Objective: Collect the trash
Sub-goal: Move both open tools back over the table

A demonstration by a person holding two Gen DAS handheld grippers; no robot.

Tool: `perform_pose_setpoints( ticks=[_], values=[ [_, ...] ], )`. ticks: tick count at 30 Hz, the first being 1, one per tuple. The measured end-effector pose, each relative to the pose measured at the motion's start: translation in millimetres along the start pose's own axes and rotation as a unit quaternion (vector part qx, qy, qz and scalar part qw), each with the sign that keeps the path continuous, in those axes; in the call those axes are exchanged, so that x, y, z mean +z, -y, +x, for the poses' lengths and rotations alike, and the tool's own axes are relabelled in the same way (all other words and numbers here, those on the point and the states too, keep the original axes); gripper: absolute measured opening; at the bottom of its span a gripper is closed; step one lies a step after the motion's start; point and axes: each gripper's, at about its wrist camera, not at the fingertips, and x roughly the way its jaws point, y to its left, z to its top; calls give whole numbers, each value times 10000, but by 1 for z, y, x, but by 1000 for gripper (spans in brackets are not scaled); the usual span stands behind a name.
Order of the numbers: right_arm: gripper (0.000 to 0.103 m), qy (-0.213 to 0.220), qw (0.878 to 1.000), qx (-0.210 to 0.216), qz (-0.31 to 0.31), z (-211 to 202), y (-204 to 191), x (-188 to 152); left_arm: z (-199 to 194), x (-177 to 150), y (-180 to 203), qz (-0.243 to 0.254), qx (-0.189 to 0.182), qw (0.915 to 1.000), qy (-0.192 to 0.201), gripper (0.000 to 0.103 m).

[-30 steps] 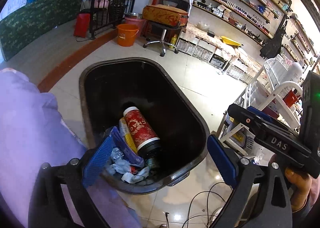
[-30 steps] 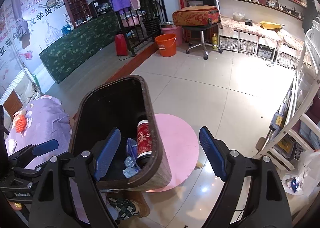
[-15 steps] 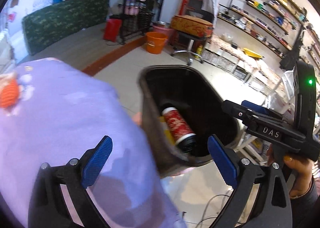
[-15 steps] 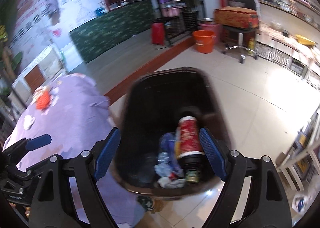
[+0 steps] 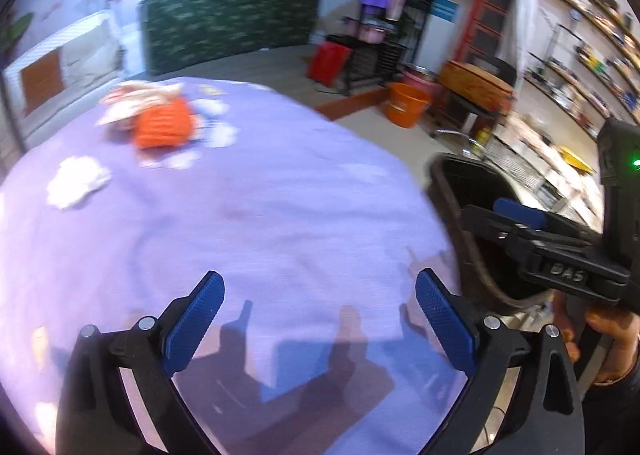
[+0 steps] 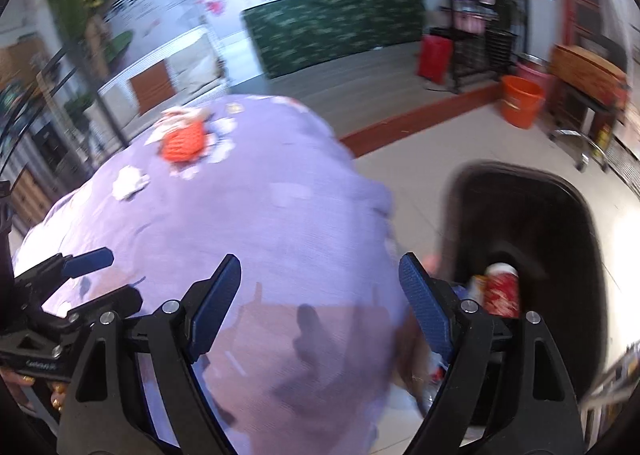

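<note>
Here, I hold both tongs over the round table under its lilac cloth (image 5: 280, 215), the left gripper (image 5: 320, 315) and the right gripper (image 6: 320, 299) each with blue pads spread wide and nothing between them. The trash I am after lies well ahead of both: an orange net-like wad on crumpled wrappers (image 5: 162, 127) and, nearer and to the left of it, a crumpled white tissue (image 5: 76, 181). The dark brown oval bin (image 6: 520, 223) stands off to the right of the right tongs, a red printed canister (image 6: 502, 291) already lying in it. As I judge it, the step is the reach across the cloth. To do it well I would pick one piece per tong, come down steeply, close on the trash alone and not pinch the cloth, since the blur makes depth hard to read.
</note>
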Motion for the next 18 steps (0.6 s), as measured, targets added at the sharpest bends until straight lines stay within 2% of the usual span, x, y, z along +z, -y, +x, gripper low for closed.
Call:
perform_pose_setpoints(
  ticks=[7, 14, 18],
  values=[
    [81, -27, 9941, 567, -922, 33, -70, 40, -11, 1, -80, -707, 613, 9956, 30, 95],
    [81, 4, 9794, 871, -1819, 82, -143, 91, -19, 16, -152, -1269, 1118, 9855, 159, 95],
    [81, -80, 9704, 1049, -2176, 124, -178, 120, -13, 29, -185, -1535, 1244, 9802, 158, 95]
  ],
)
